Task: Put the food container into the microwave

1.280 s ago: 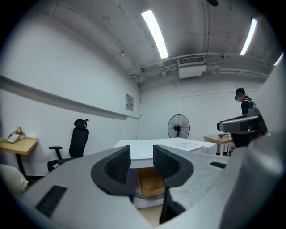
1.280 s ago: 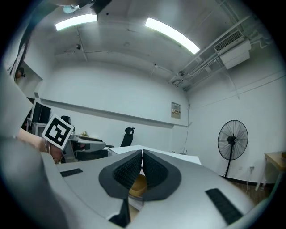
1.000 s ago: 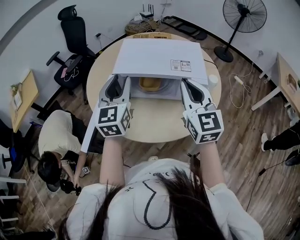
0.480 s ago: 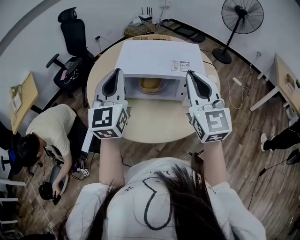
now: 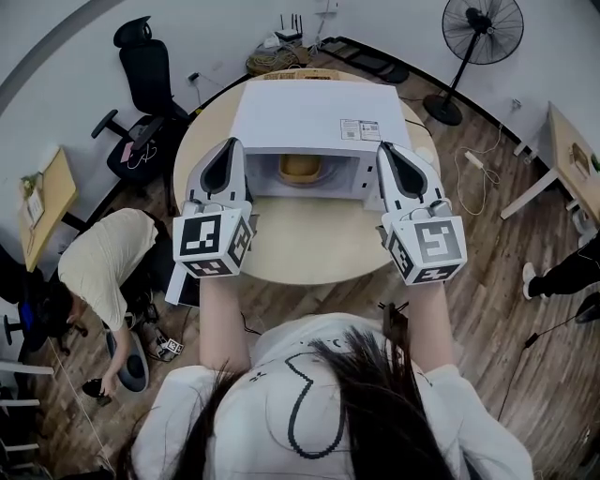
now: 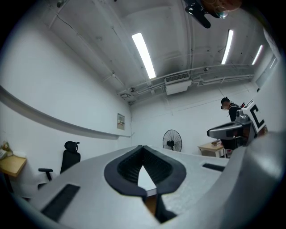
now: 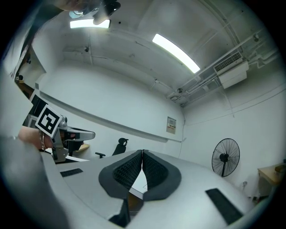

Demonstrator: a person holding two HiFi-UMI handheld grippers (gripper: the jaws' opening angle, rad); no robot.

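Round table (image 5: 309, 248) carries the microwave (image 5: 319, 117), cavity open toward the person. What looks like its door (image 5: 178, 284) hangs open low on the left, mostly hidden under the left gripper (image 5: 232, 145). The food container (image 5: 300, 169) already sits inside the cavity, roughly centred, with nothing touching it. The left gripper's jaws have just been closing and now meet at the tips with nothing between them. The right gripper (image 5: 386, 150) also has its jaws together and empty. Both grippers hover at the cavity's front corners, apart from the container. Judgement: placement looks done, and the step in hand is backing out and likely shutting the door. To do it well, keep both grippers clear of the opening so nothing clips the container. Push the door on its free outer edge with the closed left jaws and swing it in one smooth arc. Avoid shoving the microwave across the table, and check the container doesn't poke past the sill. Counts: one table, one microwave, one standing fan (image 5: 483, 28), one office chair (image 5: 145, 66), two grippers, one food container.
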